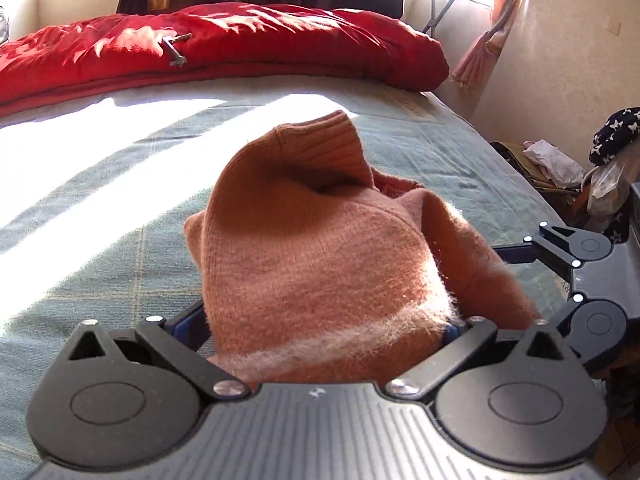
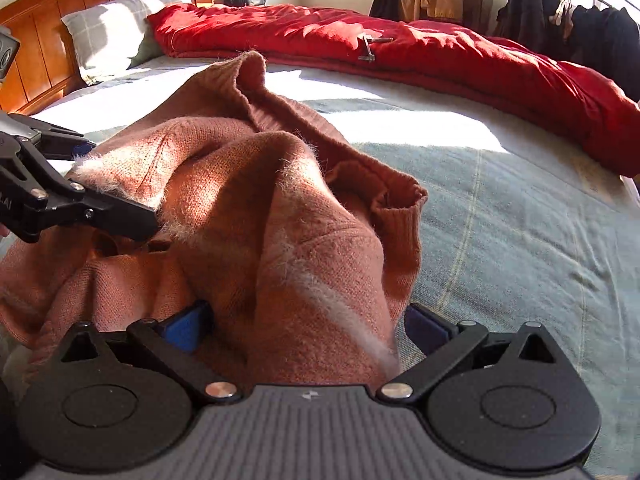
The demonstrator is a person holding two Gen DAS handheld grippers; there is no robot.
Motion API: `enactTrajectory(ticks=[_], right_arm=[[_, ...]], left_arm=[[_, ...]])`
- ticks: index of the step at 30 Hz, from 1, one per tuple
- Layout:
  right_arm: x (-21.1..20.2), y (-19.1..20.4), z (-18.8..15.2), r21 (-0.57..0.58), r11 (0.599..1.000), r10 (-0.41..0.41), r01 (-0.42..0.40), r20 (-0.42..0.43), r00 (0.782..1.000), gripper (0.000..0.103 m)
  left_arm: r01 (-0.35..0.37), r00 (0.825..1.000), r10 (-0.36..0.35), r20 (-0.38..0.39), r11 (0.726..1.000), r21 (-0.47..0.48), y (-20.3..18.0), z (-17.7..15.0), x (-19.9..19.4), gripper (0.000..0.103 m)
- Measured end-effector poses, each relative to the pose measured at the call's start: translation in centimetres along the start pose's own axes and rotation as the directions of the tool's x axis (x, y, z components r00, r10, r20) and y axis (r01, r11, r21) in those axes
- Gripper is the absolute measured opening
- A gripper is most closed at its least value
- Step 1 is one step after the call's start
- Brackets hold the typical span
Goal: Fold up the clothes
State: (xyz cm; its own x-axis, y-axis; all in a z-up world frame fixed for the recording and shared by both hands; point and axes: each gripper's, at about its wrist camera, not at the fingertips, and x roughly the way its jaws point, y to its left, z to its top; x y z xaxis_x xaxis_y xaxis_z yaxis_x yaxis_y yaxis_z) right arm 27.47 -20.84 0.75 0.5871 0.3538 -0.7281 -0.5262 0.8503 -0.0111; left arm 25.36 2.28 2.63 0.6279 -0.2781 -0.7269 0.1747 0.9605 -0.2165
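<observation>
An orange knitted sweater point(image 1: 320, 248) is bunched up over a pale green bed sheet point(image 1: 100, 216). My left gripper point(image 1: 328, 332) is shut on a fold of the sweater, which drapes over its fingers and hides the tips. My right gripper point(image 2: 304, 328) is shut on another fold of the same sweater point(image 2: 280, 208); its blue pads point(image 2: 184, 328) show on either side of the cloth. The left gripper also shows in the right wrist view point(image 2: 120, 216), clamped on the sweater's edge. The right gripper's linkage shows at the right in the left wrist view point(image 1: 576, 264).
A red duvet point(image 1: 224, 44) lies along the far side of the bed. A pillow point(image 2: 116, 28) and wooden headboard point(image 2: 44, 36) are at the far left. Clothes hang on a rack point(image 2: 560, 12) behind. A pile of clutter point(image 1: 580, 160) sits beside the bed.
</observation>
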Motion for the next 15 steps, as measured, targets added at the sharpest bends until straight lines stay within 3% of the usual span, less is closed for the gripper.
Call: enactTrajectory(ticks=[5,8,10,13,15], right_arm=[[-1.6,-0.1,0.7,-0.026,0.999,-0.039,0.040,0.054,0.998,0.103],[-1.9,-0.8,0.8,-0.003,0.999,-0.050,0.050,0.062,0.997,0.103],[-1.7,-1.3,0.8,0.016,0.999,-0.047,0.046,0.060,0.997,0.103],[-1.1,-1.2,1.0,0.029,0.999,-0.024,0.023,0.052,0.998,0.103],[-1.0,-0.8,1.0,0.023,1.000,-0.010,0.009,0.051,0.999,0.103]], left_arm=[[-0.106,0.992,0.108,0.061,0.994,-0.029,1.3,0.8,-0.6,0.103],[-0.135,0.988,0.139,0.067,0.989,-0.058,2.3,0.8,-0.8,0.102],[-0.028,1.000,0.027,-0.006,0.994,-0.105,2.7,0.7,0.2,0.100],[0.118,0.990,-0.131,-0.055,0.972,-0.204,3.3,-0.2,1.7,0.100],[0.154,0.986,-0.167,-0.031,0.957,-0.244,4.2,-0.1,1.4,0.100]])
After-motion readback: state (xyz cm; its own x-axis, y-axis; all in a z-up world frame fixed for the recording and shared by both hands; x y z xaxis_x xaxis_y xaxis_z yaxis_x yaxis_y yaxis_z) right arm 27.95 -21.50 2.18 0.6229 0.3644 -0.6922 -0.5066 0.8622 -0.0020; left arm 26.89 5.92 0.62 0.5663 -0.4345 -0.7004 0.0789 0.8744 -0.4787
